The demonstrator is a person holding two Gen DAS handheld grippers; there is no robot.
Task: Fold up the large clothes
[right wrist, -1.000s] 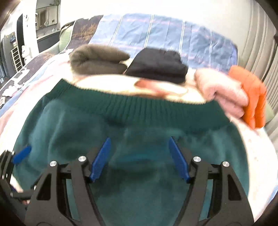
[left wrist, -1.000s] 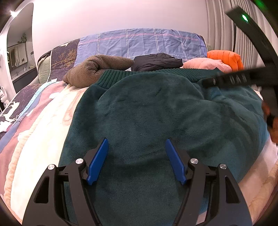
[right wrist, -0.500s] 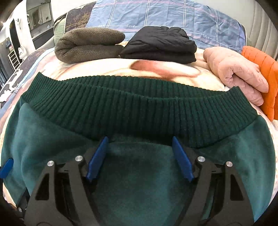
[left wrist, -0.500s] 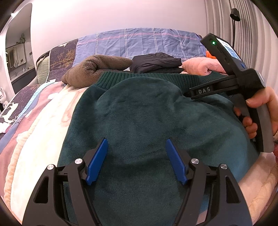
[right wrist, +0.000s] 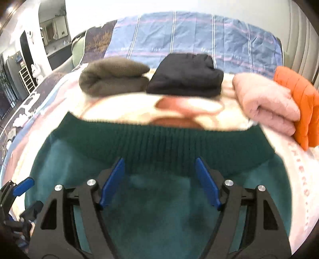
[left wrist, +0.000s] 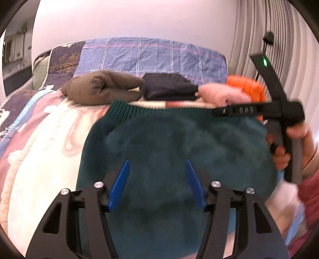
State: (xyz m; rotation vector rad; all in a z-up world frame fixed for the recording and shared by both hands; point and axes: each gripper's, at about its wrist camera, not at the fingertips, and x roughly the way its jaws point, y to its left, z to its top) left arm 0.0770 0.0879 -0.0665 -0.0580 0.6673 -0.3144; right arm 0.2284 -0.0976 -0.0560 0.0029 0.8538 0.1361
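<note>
Pastel patchwork bedspread [left wrist: 39, 143] under green fleece [left wrist: 169, 151], both hand-held grippers [left wrist: 156, 183] [right wrist: 159, 181] spread apart, pale wall [left wrist: 139, 18]

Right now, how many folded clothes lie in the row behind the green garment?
4, from left to right: brown, black, pink, orange at the right end. More may be hidden past the orange one.

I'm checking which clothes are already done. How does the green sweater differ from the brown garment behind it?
The green sweater lies spread wide under both open grippers, ribbed hem showing; the brown garment is folded into a compact bundle near the pillows. The sweater is dark teal-green and takes up far more bed; the brown one is olive-brown and small. Both look fleecy and rest on the blanket.
</note>
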